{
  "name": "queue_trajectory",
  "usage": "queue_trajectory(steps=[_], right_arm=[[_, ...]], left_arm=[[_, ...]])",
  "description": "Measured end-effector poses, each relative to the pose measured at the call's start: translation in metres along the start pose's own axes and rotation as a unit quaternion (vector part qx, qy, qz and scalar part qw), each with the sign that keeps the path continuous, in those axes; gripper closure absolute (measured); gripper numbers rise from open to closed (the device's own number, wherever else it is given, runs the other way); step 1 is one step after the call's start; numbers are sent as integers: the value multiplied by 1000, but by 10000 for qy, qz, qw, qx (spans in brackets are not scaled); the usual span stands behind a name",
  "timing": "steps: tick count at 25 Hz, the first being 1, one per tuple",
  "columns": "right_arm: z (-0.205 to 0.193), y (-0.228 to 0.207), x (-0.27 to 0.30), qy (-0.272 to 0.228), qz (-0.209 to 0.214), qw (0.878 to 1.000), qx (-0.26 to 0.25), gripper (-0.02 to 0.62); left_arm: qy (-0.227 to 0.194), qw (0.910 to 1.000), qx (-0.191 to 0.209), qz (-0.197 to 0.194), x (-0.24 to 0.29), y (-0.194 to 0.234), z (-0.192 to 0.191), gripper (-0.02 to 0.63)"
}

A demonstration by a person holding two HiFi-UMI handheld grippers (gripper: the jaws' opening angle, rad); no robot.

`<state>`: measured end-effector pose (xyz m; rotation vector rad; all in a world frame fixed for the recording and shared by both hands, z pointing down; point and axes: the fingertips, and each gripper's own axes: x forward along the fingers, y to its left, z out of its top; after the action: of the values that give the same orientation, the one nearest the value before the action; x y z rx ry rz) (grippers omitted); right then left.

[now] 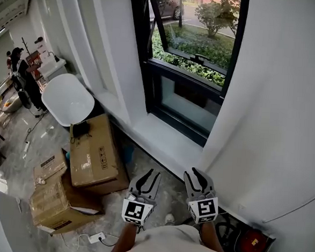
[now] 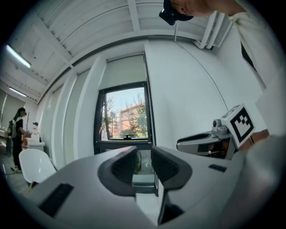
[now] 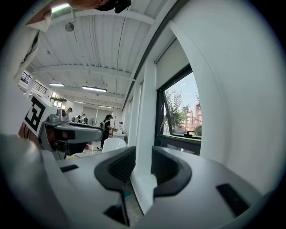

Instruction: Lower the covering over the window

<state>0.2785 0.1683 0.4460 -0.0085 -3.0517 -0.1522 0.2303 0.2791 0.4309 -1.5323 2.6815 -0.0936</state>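
The black-framed window (image 1: 195, 50) is in the wall ahead, its lower sash tilted open onto greenery. In the left gripper view a pale shade (image 2: 123, 71) covers only the top of the window (image 2: 125, 118); the right gripper view shows the shade (image 3: 172, 62) from the side. My left gripper (image 1: 151, 174) and right gripper (image 1: 193, 172) are held side by side, low before the sill, both pointing level at the wall. Each stands open with nothing between its jaws: left gripper (image 2: 144, 161), right gripper (image 3: 143, 163). A thin cord (image 2: 201, 67) runs down the white wall.
Cardboard boxes (image 1: 93, 153) are stacked on the floor to the left, with a white chair (image 1: 67, 98) behind them. A white sill (image 1: 162, 139) runs under the window. Cables and a red object (image 1: 252, 241) lie at the lower right. A person (image 1: 19, 67) stands far left.
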Motion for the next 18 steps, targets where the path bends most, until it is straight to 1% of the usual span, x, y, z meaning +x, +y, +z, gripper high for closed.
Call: queue_trajectory(steps=[5,10,18], right_arm=[[-2,-25,27,-12,153,9999,5,497],[-1,-43,44,20,296,9996,-11,497],[-4,-59,72,11,387,9992,-37,497]], left_arm=[[-20,9999,31,157,33,10,3,508],[49,9993,12,376,54,19,2,515],[100,9987,39,502,81,34,-6,523]])
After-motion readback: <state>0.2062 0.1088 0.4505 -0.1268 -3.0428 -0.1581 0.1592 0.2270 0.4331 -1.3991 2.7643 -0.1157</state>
